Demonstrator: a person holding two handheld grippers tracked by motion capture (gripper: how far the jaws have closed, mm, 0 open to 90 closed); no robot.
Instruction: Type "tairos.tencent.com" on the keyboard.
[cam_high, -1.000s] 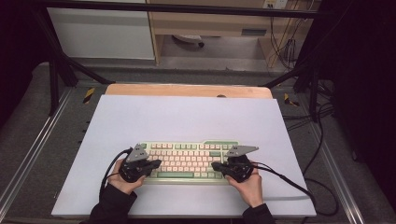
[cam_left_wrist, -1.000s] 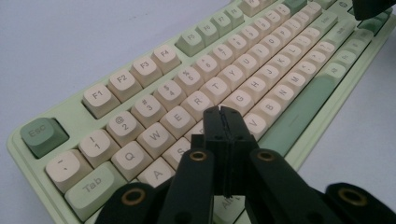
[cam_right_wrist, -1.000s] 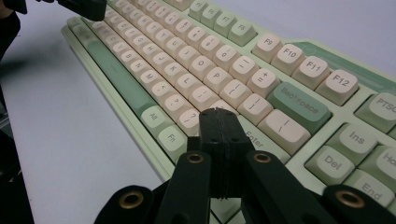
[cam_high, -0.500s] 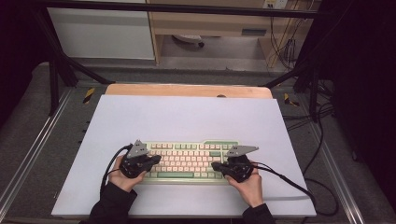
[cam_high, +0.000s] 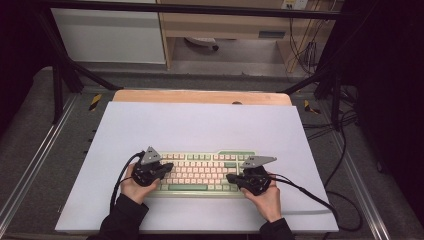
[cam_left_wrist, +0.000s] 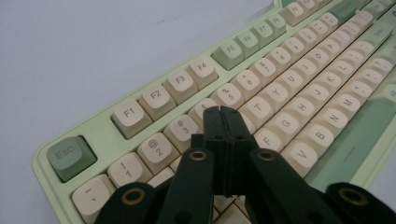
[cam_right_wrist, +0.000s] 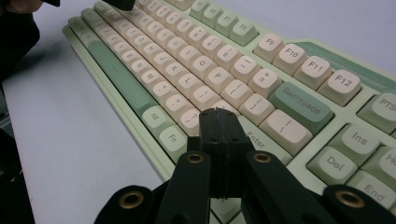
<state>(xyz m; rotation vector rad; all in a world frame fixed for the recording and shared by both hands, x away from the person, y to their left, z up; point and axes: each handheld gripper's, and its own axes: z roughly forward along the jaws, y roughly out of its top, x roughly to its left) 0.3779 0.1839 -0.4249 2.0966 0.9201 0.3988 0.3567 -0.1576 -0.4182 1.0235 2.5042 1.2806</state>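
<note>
A person's left hand (cam_high: 131, 186) comes in from the near edge of the bench (cam_high: 200, 125), which is covered by a pale sheet, and holds the left gripper (cam_high: 167, 166) over the left end of the keyboard (cam_high: 200, 172). In the left gripper view its jaws are pressed flat together with nothing between them, and their tip (cam_left_wrist: 225, 112) stands above the number row, about where the 4 key would be, with the 3 key (cam_left_wrist: 183, 129) just to its left and the 5 key (cam_left_wrist: 229, 94) just beyond; whether the tip touches a keycap cannot be told. The green Esc key (cam_left_wrist: 71, 154) sits at the near left corner of that view.

The keyboard, pale green with cream keycaps, lies near the bench's near edge, roughly centred, its long side running left to right.

At its right end the right hand (cam_high: 265, 200) holds the right gripper (cam_high: 231, 177), jaws likewise closed on nothing. In the right gripper view their tip (cam_right_wrist: 219, 112) hovers by the Enter key (cam_right_wrist: 259, 138), near the green Backspace key (cam_right_wrist: 301, 107). A black cable (cam_high: 310, 192) trails off to the right across the bench.
</note>
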